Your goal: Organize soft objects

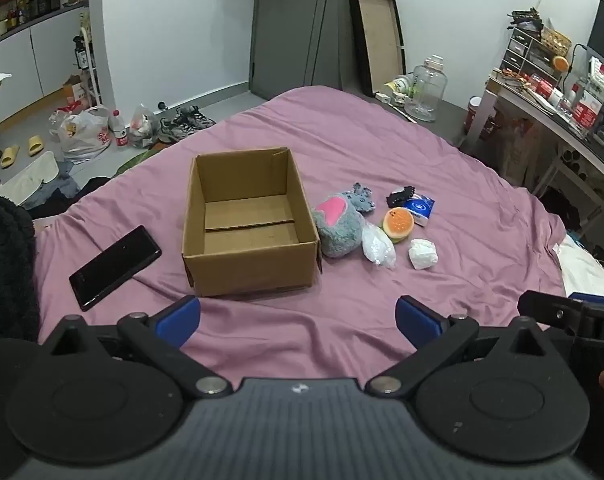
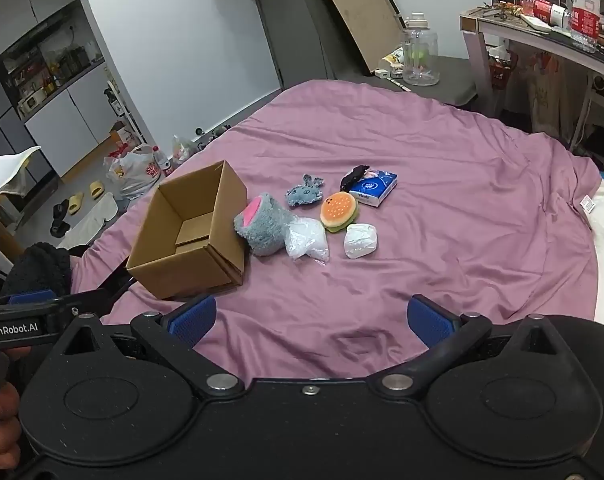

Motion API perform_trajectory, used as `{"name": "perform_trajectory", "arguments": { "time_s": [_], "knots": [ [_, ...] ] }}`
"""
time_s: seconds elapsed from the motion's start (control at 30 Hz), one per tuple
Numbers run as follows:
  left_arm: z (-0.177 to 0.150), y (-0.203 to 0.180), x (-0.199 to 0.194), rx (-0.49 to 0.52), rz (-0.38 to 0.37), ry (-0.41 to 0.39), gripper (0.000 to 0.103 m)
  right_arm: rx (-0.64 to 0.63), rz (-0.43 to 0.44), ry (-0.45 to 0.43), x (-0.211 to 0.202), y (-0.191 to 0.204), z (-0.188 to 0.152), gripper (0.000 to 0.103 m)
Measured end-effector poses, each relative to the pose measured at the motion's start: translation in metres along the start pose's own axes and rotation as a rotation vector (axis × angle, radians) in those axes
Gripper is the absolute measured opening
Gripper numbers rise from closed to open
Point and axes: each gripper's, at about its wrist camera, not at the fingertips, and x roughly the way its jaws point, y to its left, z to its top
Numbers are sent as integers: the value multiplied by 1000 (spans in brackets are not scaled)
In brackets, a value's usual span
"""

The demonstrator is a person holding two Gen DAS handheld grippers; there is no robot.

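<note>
A purple bedsheet [image 1: 382,152] covers the bed and carries everything else, and an open cardboard box [image 1: 250,220] stands near its middle with nothing inside it; all places below are given from that box. A black phone [image 1: 116,266] lies flat on the sheet to the box's left, close but apart from it. On the box's right side a grey plush toy with a pink patch [image 2: 262,230] leans against the box wall, touching it. Just beyond that plush, further from the box, lies a clear plastic bag of white filling [image 2: 307,242], touching the plush. A blue tissue pack [image 2: 372,188] sits further right and towards the far end, with a small black soft item [image 2: 353,174] resting at its far-left corner. Between the tissue pack and the plastic bag lies a burger-shaped soft toy [image 2: 339,211], and just nearer than it a white crumpled wad [image 2: 360,241]. A small grey knitted animal [image 2: 304,193] lies beyond the big plush, near the box's far right corner. The left gripper [image 1: 298,322] hovers over the sheet nearer than the box, its blue fingers spread wide and holding nothing. The right gripper [image 2: 312,322] hovers nearer than the box and to its right, likewise spread and empty.
</note>
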Motion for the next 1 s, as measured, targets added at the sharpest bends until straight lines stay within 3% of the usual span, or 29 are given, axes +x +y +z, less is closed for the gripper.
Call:
{"name": "perform_trajectory", "arguments": {
  "time_s": [0.07,1.0],
  "knots": [
    [-6,-7,-2,34,2,-21,103,4,-4,-2,-2,-2,1,103],
    [-5,-10,-4,45,-18,2,103,-8,-22,-14,-10,-1,2,103]
  ]
}}
